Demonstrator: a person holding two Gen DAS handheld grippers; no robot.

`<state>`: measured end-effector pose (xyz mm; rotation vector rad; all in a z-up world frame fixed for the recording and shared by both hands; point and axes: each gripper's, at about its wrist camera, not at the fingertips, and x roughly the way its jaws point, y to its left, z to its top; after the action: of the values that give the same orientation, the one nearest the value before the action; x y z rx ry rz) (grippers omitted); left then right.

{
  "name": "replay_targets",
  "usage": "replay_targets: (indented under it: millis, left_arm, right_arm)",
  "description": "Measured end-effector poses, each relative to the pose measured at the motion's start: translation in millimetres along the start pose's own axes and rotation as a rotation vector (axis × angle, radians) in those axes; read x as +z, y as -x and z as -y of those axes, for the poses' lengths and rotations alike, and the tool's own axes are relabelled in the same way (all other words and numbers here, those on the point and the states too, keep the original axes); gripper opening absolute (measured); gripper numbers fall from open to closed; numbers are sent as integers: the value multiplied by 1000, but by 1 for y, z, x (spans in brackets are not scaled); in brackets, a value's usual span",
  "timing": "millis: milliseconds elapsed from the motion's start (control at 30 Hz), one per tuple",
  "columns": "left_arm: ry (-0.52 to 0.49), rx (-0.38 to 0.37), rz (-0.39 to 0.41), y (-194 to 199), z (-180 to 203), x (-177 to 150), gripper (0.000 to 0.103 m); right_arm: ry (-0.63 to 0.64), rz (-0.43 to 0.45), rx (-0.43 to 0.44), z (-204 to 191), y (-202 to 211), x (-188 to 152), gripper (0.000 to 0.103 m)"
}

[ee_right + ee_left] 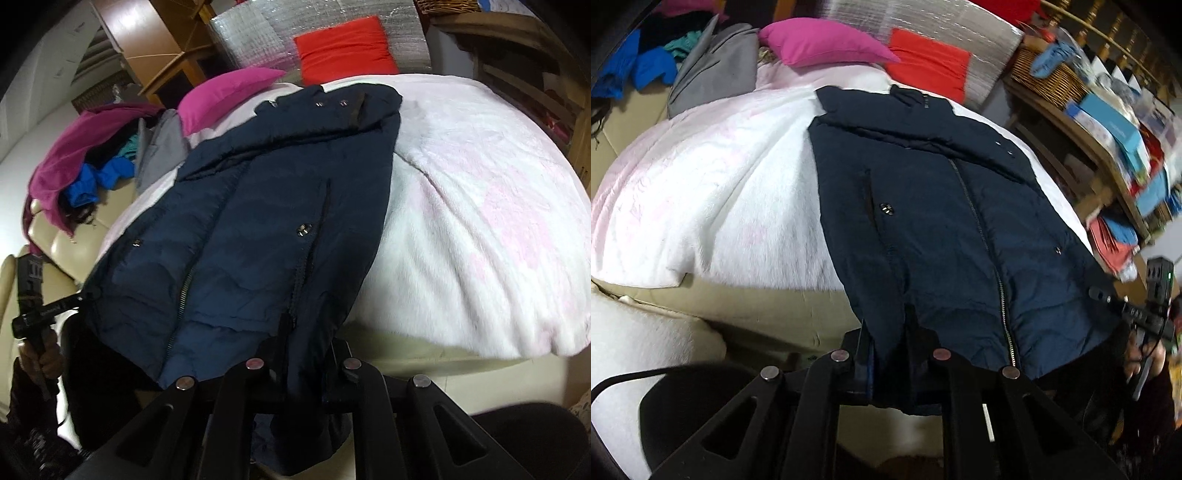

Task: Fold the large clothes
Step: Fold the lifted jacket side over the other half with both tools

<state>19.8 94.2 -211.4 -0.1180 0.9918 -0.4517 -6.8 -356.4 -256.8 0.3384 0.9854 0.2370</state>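
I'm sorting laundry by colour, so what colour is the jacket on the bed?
Dark navy blue jacket, clearest in the left wrist view.

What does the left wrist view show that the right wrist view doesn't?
Only the left wrist view: the cluttered wooden shelf with a wicker basket, and the right gripper from outside.

Only the right wrist view: the wooden cabinet, the magenta blanket, and the left gripper from outside.

Both: the navy jacket on the white blanket, each gripper shut on its hem, the pink pillow, the red pillow and the clothes pile.
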Motion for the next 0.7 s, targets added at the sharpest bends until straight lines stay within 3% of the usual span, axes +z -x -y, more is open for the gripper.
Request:
replay_targets:
  millis: [300,467,700]
  left_arm:
    - [-40,-45,-14,55,13,3,14]
    - [-35,-92,47,85,14,48,14]
    - [2,-153,181,101,3,141,14]
  right_arm:
    - [77,41,87,-32,60,-6,12]
    - [71,128,160,-38,93,19,12]
    - [48,287,187,-29,114,95,11]
